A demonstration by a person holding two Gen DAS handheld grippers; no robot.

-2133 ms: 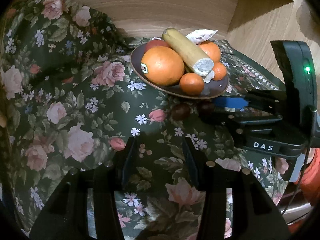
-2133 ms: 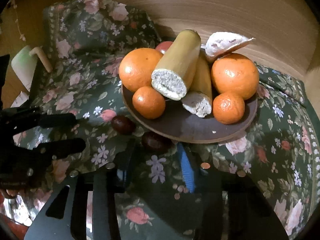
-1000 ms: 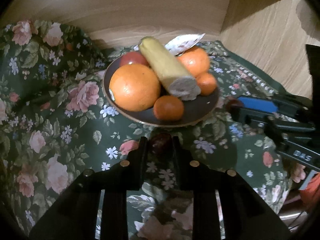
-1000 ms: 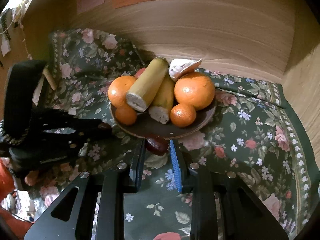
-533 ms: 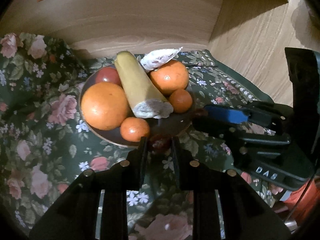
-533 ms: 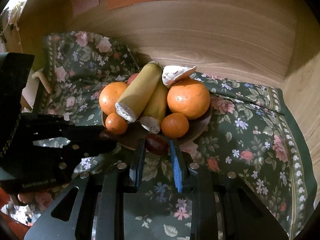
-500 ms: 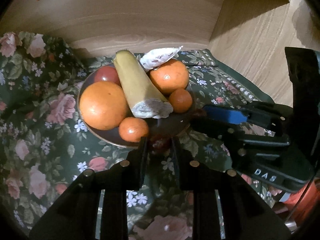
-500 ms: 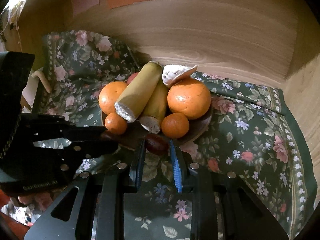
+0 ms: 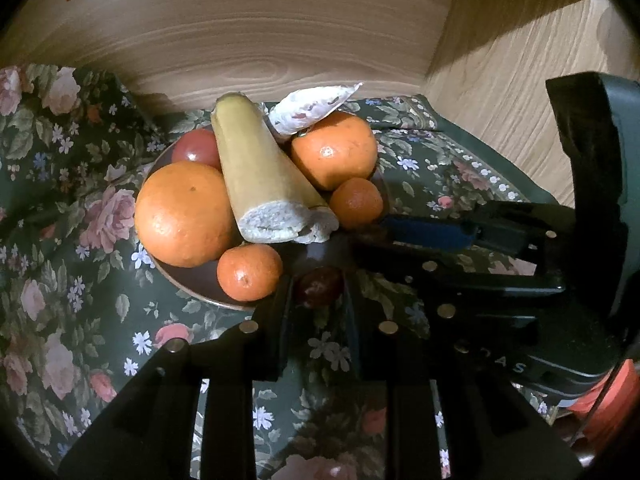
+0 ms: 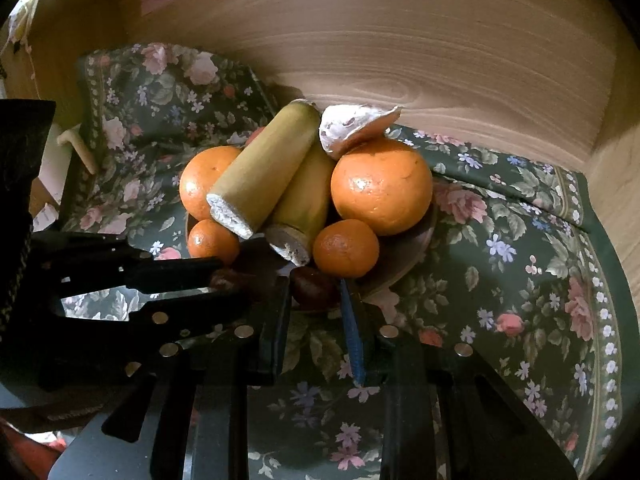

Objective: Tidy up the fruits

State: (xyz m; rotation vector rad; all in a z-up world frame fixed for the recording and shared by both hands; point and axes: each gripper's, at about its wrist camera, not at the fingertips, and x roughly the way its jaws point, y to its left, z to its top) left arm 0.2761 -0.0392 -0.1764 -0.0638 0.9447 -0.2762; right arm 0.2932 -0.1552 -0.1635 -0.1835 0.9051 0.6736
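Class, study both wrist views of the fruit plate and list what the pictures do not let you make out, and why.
- Red round fruit: mostly behind the cut yellow banana piece in the left wrist view.
- Brown round plate: front rim hidden by both grippers' jaws in the right wrist view.
- Small dark reddish-brown fruit: dim, type unclear, left wrist view.
- White object: cut off behind the left gripper, right wrist view.

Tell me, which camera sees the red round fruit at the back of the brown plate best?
The left wrist view. There the red round fruit shows clearly beside the big orange and the cut yellow banana piece. In the right wrist view only a thin red edge peeks out behind that banana piece.
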